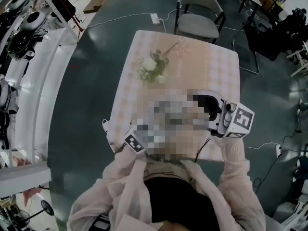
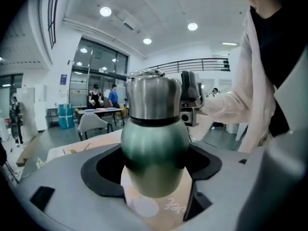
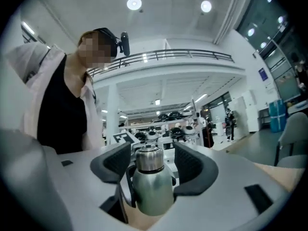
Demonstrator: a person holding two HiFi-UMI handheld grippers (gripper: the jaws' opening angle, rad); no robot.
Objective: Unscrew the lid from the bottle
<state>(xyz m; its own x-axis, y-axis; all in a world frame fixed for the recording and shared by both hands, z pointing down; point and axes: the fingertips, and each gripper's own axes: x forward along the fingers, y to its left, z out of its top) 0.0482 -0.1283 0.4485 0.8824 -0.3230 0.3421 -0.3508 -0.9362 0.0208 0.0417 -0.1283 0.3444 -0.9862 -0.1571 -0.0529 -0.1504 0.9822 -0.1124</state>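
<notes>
Left tongs (image 2: 154, 166) clamp the bulbous metal bottle (image 2: 155, 146); ribbed right tongs (image 3: 154, 160) gape.

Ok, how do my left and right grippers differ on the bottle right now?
The left gripper has its pads pressed on the bottle at the wide green body. The right gripper has its jaws apart, with gaps on either side of the steel top. So the left gripper holds the bottle, while the right gripper only brackets its upper end. Shared: the same bottle sits between both pairs of jaws, which face each other across it.
</notes>
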